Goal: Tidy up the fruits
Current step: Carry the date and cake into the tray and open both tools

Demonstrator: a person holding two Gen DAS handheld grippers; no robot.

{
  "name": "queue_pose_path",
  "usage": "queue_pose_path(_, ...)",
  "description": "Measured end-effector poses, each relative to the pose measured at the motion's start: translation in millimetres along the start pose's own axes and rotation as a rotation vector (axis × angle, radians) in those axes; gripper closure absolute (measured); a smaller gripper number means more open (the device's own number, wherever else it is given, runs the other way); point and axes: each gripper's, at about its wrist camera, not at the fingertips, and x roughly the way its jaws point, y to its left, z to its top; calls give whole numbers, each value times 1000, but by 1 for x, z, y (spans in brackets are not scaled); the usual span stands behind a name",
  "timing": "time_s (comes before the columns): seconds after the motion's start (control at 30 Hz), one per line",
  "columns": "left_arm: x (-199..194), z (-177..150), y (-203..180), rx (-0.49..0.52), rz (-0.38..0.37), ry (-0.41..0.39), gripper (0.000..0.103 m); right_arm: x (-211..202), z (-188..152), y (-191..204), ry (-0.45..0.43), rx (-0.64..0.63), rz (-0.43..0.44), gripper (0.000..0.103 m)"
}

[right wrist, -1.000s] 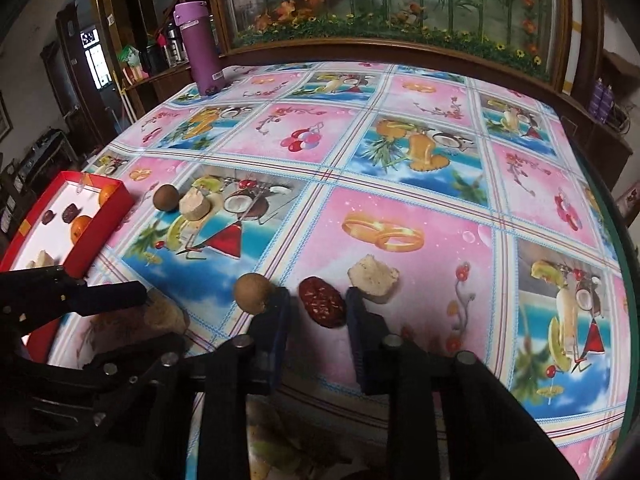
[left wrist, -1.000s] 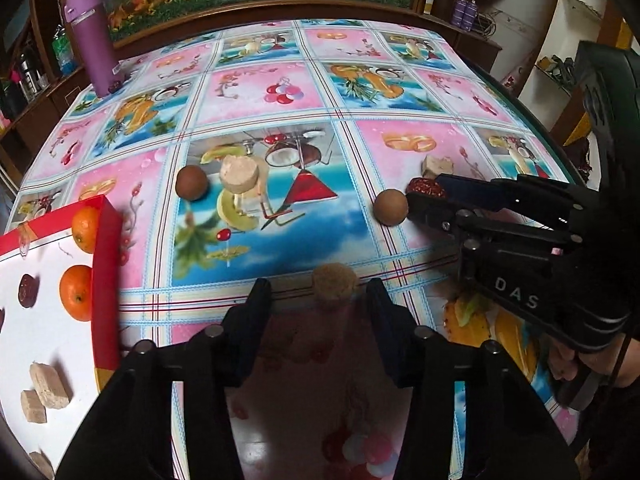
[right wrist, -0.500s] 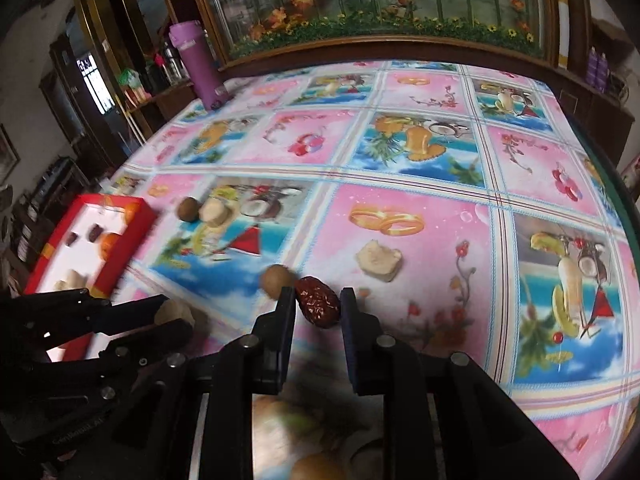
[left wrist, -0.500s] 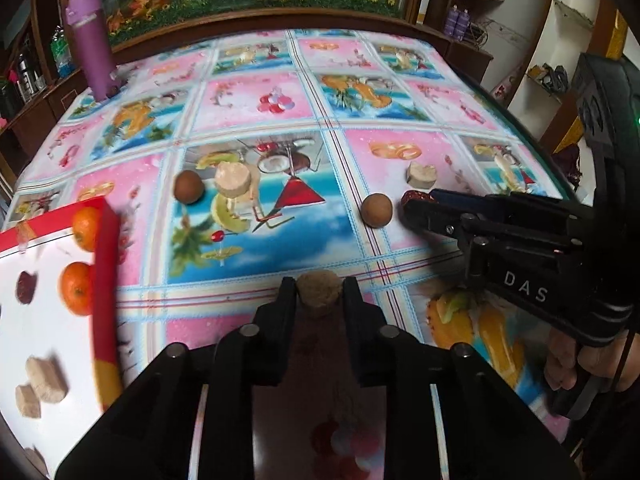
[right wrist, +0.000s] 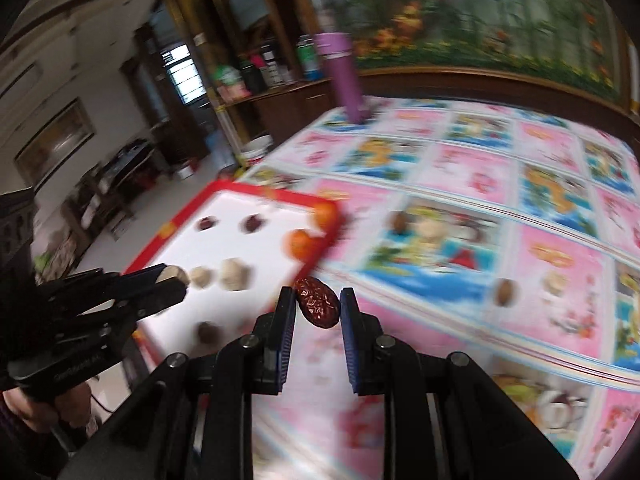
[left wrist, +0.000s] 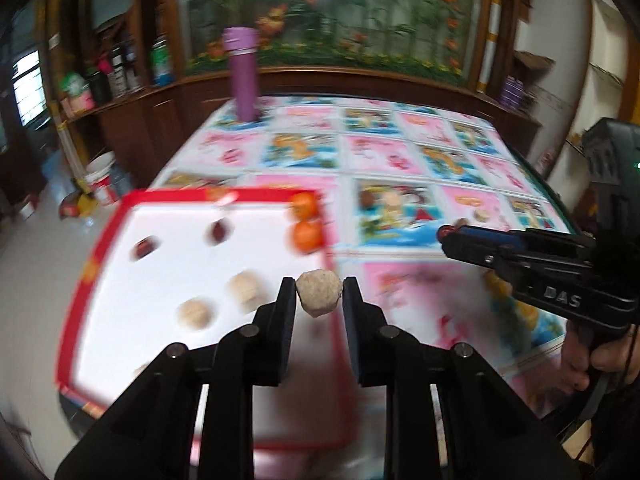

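left gripper (left wrist: 319, 295) clamps nut (left wrist: 319, 293), tray (left wrist: 120, 216) holds oranges (left wrist: 306, 224)

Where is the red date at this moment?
In the right wrist view, the red date is pinched in the right tongs, off the tablecloth, beside the red tray's near right corner, just below the oranges.

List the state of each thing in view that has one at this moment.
Left hand-held gripper: shut on tan lump, lifted.
Right hand-held gripper: shut on red date, lifted.
Red-rimmed tray: partly filled.
Two oranges: in the tray's corner.
Purple bottle: upright, capped.
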Motion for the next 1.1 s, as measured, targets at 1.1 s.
queue_pose_path(1.1,86,8,148,-213,86,227,77,171,52,91,225,-115,-3,82)
